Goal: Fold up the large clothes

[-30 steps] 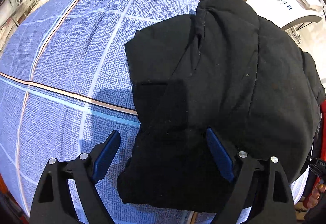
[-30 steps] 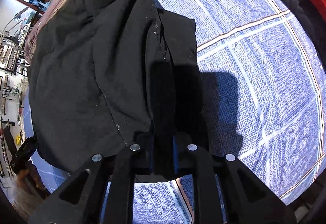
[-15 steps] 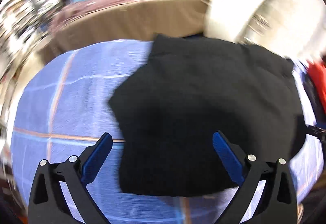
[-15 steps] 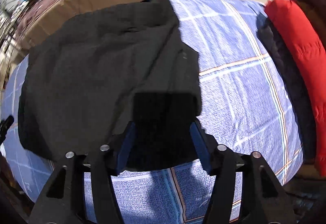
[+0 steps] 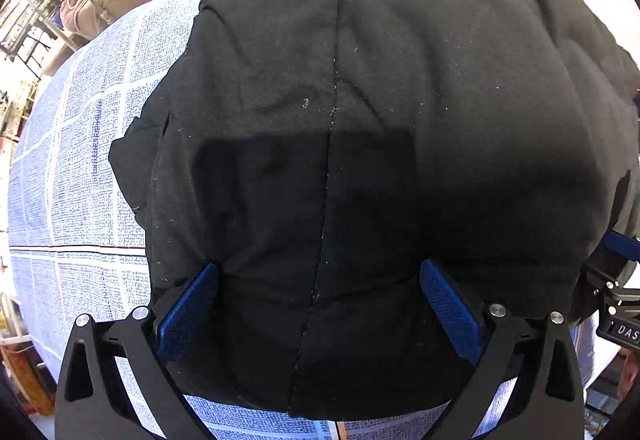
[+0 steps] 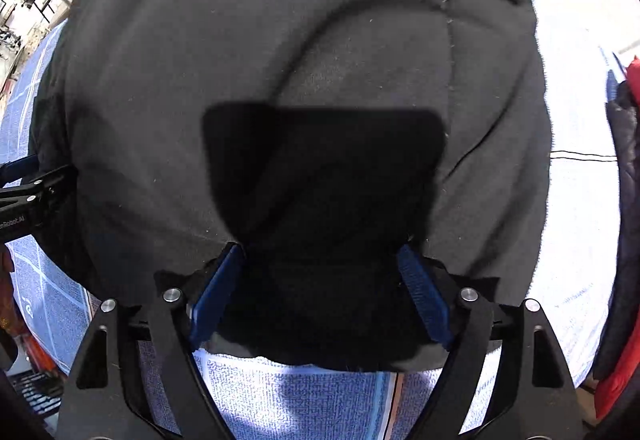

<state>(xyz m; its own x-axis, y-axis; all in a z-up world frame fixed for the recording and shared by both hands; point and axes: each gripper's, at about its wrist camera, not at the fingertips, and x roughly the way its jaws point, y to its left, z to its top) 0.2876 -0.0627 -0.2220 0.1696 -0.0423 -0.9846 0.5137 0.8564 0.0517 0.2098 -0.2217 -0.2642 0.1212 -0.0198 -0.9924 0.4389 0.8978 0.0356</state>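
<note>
Right now the black jacket [image 5: 360, 159] lies folded on the blue checked sheet [image 5: 80, 167], directly under both tongs, bulk running toward 12 o'clock in both wrist views. Left gripper [image 5: 320, 308] is wide open over the near hem, pads clear of the cloth as far as I can tell. Right gripper [image 6: 320, 296] is opening, straddling the near edge, nothing pinched. Long seam [image 5: 332, 119] runs 6 to 12 o'clock. Both sit about equally near; the other tool shows at 3 o'clock in the left view.
</note>
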